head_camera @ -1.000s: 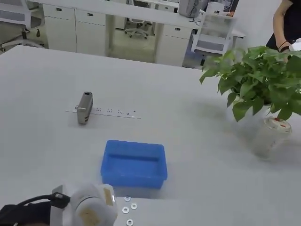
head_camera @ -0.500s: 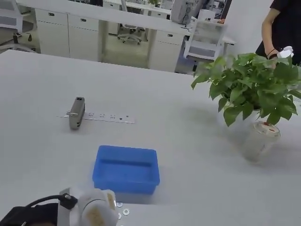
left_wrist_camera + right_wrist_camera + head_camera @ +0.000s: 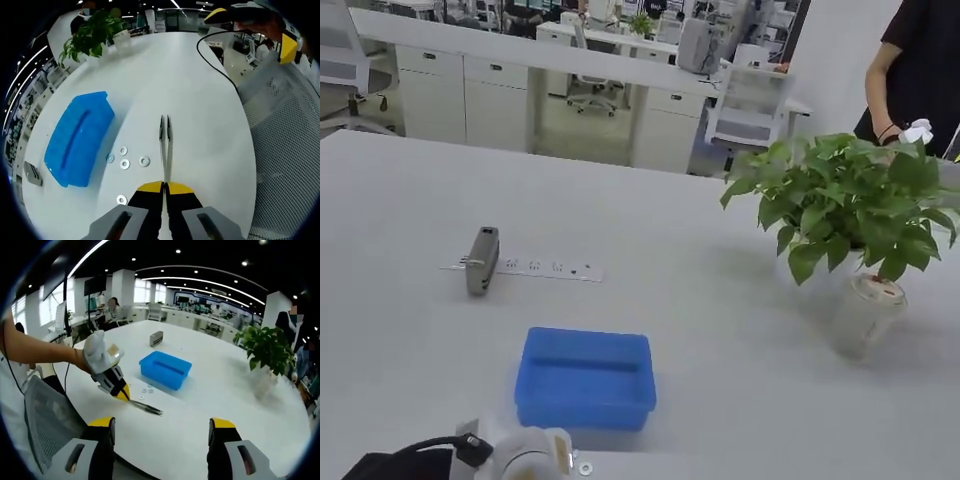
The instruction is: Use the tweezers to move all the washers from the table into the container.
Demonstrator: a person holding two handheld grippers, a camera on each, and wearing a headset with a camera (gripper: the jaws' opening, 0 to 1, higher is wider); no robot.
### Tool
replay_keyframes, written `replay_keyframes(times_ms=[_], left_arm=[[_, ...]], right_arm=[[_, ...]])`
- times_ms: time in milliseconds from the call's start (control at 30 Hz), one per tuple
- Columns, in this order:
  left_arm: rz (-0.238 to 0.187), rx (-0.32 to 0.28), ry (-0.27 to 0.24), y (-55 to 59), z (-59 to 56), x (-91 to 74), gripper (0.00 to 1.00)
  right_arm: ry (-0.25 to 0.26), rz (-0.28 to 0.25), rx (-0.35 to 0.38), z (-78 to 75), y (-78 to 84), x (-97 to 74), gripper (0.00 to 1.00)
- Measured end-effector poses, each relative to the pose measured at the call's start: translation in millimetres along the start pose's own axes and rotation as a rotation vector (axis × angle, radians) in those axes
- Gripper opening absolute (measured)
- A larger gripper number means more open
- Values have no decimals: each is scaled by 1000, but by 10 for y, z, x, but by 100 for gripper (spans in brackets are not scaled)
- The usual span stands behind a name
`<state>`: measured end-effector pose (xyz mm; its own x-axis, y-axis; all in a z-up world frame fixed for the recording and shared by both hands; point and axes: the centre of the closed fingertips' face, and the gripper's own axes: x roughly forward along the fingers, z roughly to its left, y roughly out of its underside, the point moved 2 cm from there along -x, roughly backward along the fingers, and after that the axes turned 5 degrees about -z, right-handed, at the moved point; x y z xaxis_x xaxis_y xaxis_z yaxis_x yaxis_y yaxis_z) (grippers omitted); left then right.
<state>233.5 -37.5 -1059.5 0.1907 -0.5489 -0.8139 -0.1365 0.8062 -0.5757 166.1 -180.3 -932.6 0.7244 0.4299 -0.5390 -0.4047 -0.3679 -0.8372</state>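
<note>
Left gripper [image 3: 164, 187]: jaws pressed together on the handle end of the tweezers [image 3: 164, 145], which run straight forward, low over the tabletop [image 3: 200, 90].
Tweezer tips: nearly closed, with a thin gap. Nothing seems to be caught between them, though they are too fine to be sure.
Right gripper [image 3: 161, 424]: jaws spread wide with nothing in them, held back from the work, well apart from the left gripper.
Washers [image 3: 144, 161]: five counted in the left gripper view, all flat on the tabletop. Four form a loose cluster between the tweezers and the container, and one sits apart, nearer the gripper.
Container [image 3: 582, 408]: blue and open-topped, just beyond the cluster. No washer can be made out inside it from the head view.
Step in hand: probably the approach to a pick. The tool is gripped, the tips are past the cluster and off to one side of it, and no transfer is under way.
Next move calls for: drawing the tips back and across to one washer, the nearest being the obvious choice. Then open the tips enough to straddle its rim, come in at a low angle and pinch firmly. A thin, flat washer will likely slide or flip if nudged.
</note>
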Motion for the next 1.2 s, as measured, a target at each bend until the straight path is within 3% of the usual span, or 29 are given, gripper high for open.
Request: replay_keyframes(times_ms=[400, 600, 800, 967, 1067, 1200], left_arm=[[-120, -32, -44, -270, -112, -286, 0], [-209, -55, -65, -439, -187, -452, 0], [-333, -123, -70, -644, -205, -635, 0], [-392, -148, -78, -725, -200, -766, 0], [-417, -143, -72, -771, -221, -852, 0], [-436, -96, -32, -842, -308, -1012, 0]], right_arm=[[-16, -38, -23, 152, -64, -60, 73], [-58, -39, -34, 307, -51, -46, 71], [-103, -33, -57, 413, -64, -1, 69], [-136, -26, -72, 481, -75, 34, 67], [-182, -32, -67, 545, -107, 69, 61], [-327, -29, -47, 685, -215, 149, 44]])
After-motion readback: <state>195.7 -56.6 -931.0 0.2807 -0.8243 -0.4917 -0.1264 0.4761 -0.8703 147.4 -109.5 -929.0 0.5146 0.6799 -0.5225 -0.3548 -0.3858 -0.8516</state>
